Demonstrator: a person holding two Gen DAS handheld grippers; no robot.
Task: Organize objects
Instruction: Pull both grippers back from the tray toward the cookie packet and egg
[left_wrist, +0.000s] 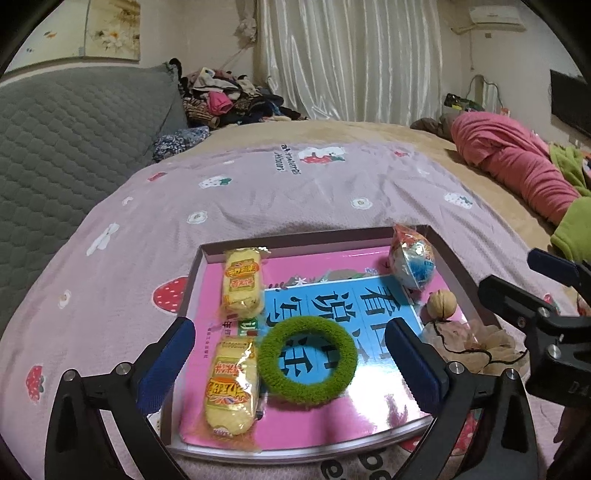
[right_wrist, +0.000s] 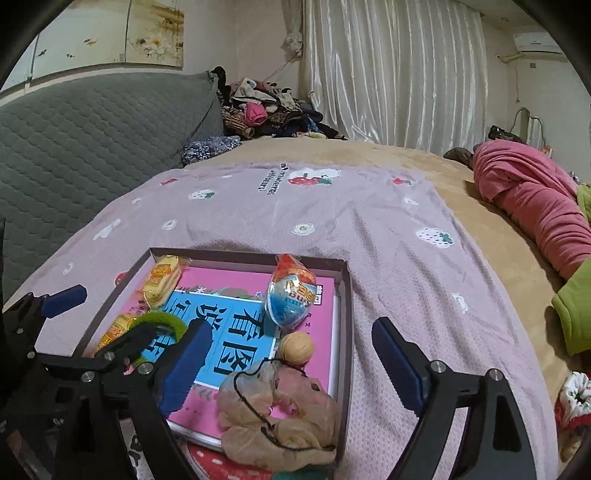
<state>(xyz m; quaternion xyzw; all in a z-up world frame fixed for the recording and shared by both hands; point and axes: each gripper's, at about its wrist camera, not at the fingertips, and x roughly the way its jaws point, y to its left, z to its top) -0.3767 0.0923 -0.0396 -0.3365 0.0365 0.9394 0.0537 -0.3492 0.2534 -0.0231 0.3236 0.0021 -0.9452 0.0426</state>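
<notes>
- Left wrist view: shallow box tray (left_wrist: 448, 254) sitting on a lilac strawberry-print blanket (left_wrist: 295, 192), pink-and-blue book (left_wrist: 332, 402) lying flat inside as the floor of it.
- Left gripper (left_wrist: 291, 349) spread wide, blue pads either side of the green fuzzy ring (left_wrist: 306, 360) but not pressing on it; ring lying flat on the book cover.
- Two yellow wrapped snack cakes (left_wrist: 242, 282) lined up along the tray's left edge, one behind the other, the near one just beside the ring.
- Red-white-blue snack packet (left_wrist: 413, 258) leaning in the far right corner, walnut (left_wrist: 441, 303) just in front of it.
- Beige sheer scrunchie-looking thing (left_wrist: 476, 349) with a black cord over it in the near right part of the tray; hard to tell exactly what it is, fabric all bunched up.
- Right wrist view: right gripper (right_wrist: 291, 363) also gaping, nothing pinched; left pad above the book, right pad out over the blanket past the tray wall, the beige bundle low between them.
- Same view: walnut touching the far edge of the beige bundle, packet propped just behind it.
- Off to the right on the tan bedspread (right_wrist: 424, 162): rolled pink garment (right_wrist: 532, 195) well apart from the tray.
</notes>
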